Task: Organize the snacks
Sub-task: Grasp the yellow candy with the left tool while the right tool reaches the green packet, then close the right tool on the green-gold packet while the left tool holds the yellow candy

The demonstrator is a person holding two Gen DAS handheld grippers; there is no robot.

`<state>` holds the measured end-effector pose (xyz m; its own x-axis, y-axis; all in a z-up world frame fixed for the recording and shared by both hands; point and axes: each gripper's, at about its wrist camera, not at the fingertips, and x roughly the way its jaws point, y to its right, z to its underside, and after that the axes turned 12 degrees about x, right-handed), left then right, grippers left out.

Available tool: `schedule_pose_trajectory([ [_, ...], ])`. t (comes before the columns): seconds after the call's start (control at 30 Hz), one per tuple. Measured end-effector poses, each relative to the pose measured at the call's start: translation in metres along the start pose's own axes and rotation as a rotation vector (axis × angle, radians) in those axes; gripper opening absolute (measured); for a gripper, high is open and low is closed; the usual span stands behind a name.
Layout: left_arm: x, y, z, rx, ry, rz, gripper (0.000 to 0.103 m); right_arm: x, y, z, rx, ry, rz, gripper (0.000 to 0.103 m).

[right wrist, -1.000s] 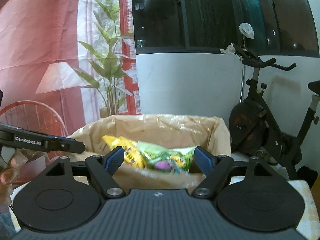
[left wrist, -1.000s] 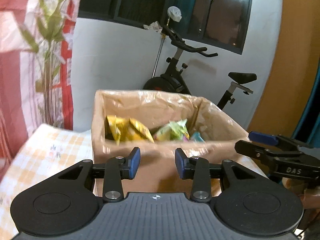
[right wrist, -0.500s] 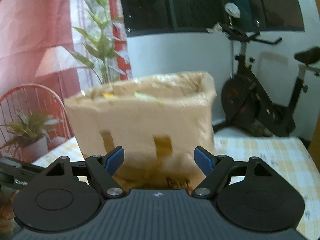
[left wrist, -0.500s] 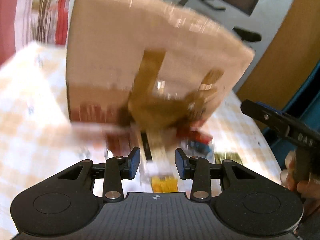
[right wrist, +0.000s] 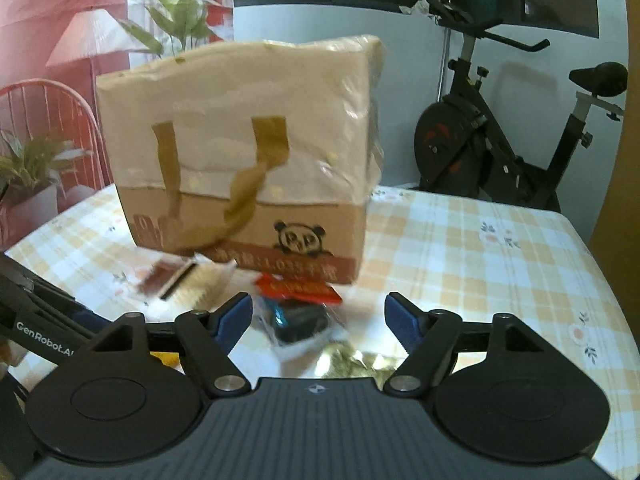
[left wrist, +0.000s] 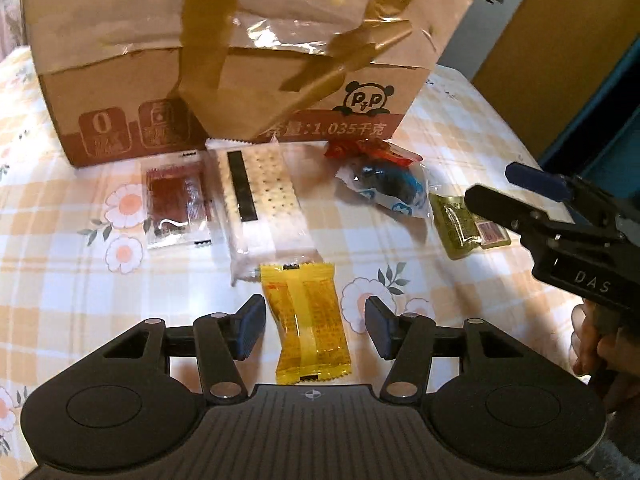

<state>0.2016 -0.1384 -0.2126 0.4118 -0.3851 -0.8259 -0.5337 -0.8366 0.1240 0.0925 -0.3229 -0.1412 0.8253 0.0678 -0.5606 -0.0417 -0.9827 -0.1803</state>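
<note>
Your left tool (left wrist: 314, 330) is opening around the yellow packet (left wrist: 306, 322) before the box (left wrist: 240, 60), ready to grasp; right tool (right wrist: 318, 320) closing, empty

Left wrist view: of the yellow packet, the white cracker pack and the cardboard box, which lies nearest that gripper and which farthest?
1. Yellow packet, between the opening left gripper's fingers, untouched.
2. White cracker pack, beyond it on the table.
3. Cardboard box, at the back.

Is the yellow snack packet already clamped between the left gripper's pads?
No: the yellow packet lies on the tablecloth between the opening left gripper jaws, with clear gaps on both sides.
</note>
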Motion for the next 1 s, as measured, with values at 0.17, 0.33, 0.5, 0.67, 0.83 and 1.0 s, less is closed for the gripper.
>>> schedule_pose_trajectory([
  [0.17,0.007,0.010,-0.001,0.042,-0.006,-0.032,0.061,0.003,0.013,0.011,-0.011,-0.038,0.011,0.076],
  [0.33,0.007,0.012,-0.003,0.050,-0.009,-0.042,0.060,0.003,0.024,0.020,-0.017,-0.075,0.028,0.076],
  [0.5,0.003,0.013,-0.002,0.062,-0.010,-0.096,0.037,0.005,0.033,0.024,0.020,-0.095,0.055,0.076],
  [0.67,-0.004,0.001,0.000,0.000,0.016,-0.079,0.036,0.013,0.034,0.025,0.034,-0.124,0.086,0.085],
  [0.83,-0.013,0.004,-0.001,0.015,0.068,-0.068,0.035,0.022,0.041,0.024,0.107,-0.150,0.113,0.089],
  [1.0,-0.017,0.006,-0.001,0.022,0.089,-0.060,0.035,0.031,0.042,0.019,0.154,-0.166,0.107,0.090],
])
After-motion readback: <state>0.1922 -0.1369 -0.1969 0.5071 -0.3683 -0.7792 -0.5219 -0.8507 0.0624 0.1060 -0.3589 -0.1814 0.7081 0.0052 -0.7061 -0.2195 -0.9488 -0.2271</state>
